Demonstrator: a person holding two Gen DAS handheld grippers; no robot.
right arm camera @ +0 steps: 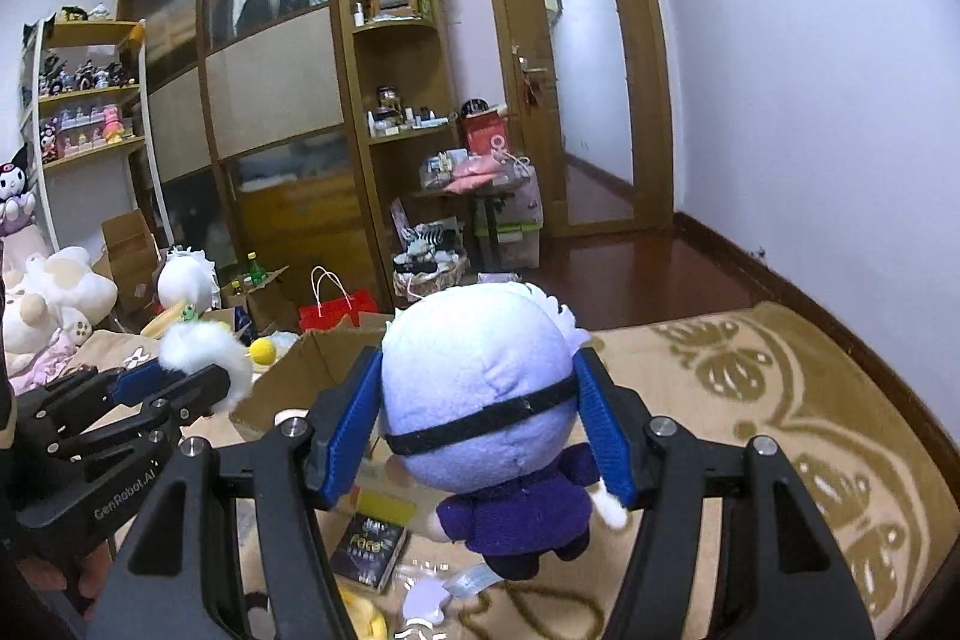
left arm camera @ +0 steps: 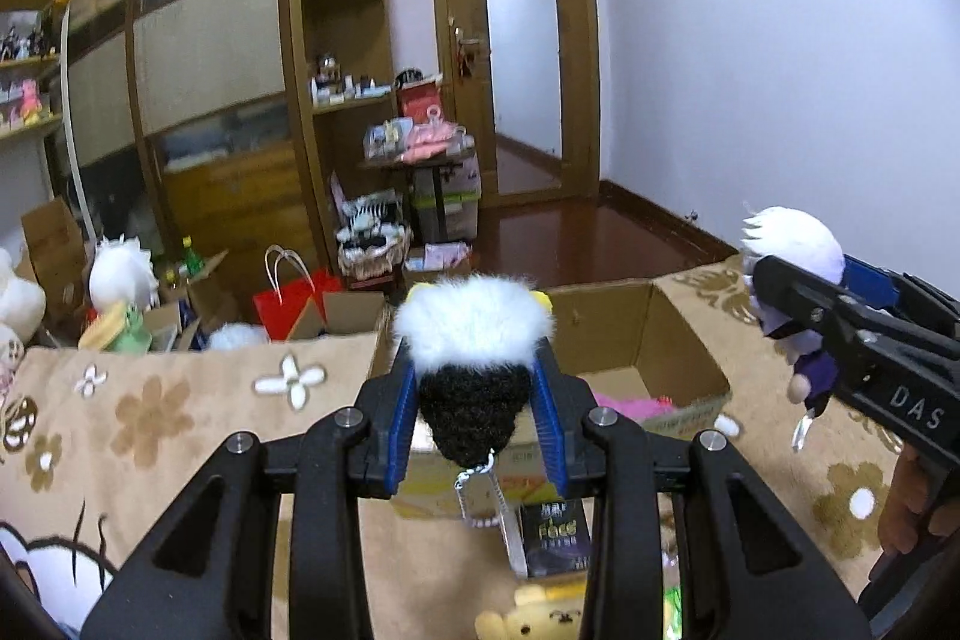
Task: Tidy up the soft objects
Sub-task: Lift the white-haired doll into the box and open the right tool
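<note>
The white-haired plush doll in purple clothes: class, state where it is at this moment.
The white-haired plush doll is clamped by its head in the right gripper, held above the patterned blanket just right of the open cardboard box.

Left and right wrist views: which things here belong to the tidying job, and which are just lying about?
In the job:
left gripper, shut on a fluffy black-and-white toy
right gripper, shut on a white-haired doll
open cardboard box

Lying about:
dark booklet
yellow bear plush
red paper bag
patterned blanket
</note>
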